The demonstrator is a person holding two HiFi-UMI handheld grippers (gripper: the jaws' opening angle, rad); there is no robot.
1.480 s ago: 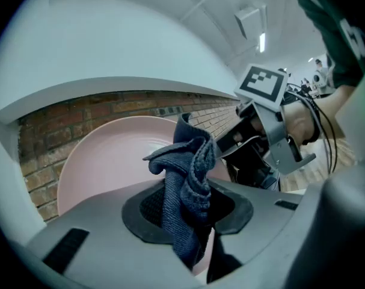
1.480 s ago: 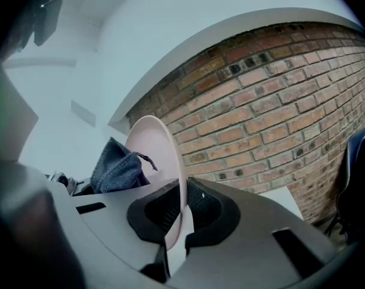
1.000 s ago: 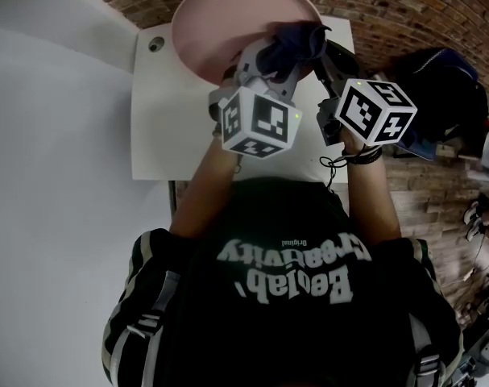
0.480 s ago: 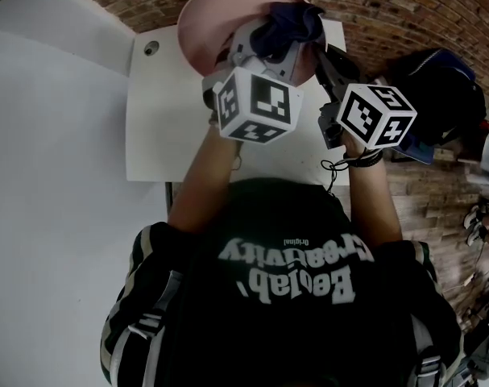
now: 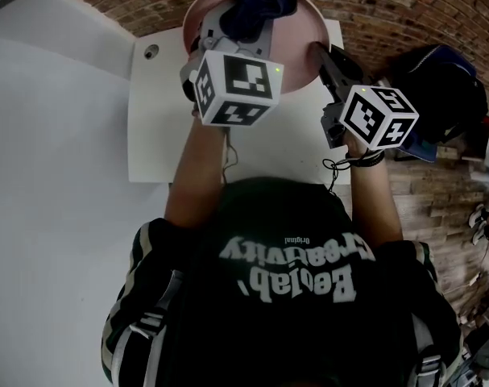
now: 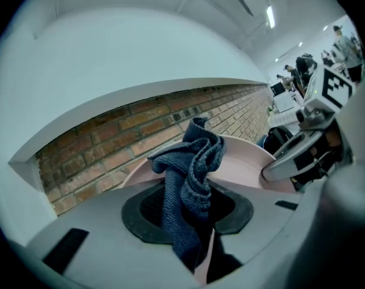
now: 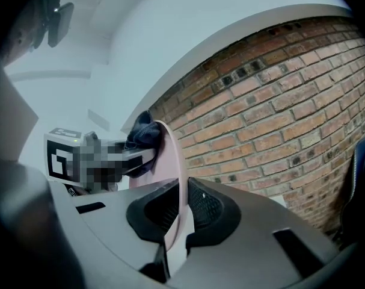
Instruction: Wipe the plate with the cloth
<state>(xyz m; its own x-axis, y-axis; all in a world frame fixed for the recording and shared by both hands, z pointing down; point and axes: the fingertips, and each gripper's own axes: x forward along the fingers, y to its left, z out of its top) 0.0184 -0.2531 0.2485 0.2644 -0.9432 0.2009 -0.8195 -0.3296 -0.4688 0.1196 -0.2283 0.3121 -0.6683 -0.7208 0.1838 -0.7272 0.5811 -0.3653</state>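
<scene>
Two broad surfaces frame everything in the head view: a brick surface across the top and right, and a white tabletop below it, just ahead of the person's dark shirt. A dark bag lies on the brick to the right of the tabletop. Over the tabletop's far edge sits the pink plate, its round face turned toward the person; the right gripper view shows it edge-on, running straight up and away, and no view tells whether it touches the tabletop. The right gripper holds it by the near right part of the rim, with its fingers closed on the thin pink edge, one finger on each face of the plate. The left gripper reaches in from the left, its marker cube over the plate's near edge, well apart from the right gripper's cube. Its fingers are closed on a dark blue cloth, which stands up from between them in a crumpled bunch. In the head view the cloth lies against the far part of the plate's face, and the right gripper view shows it touching that face near the far rim. A small round hole marks the tabletop's far left corner.
</scene>
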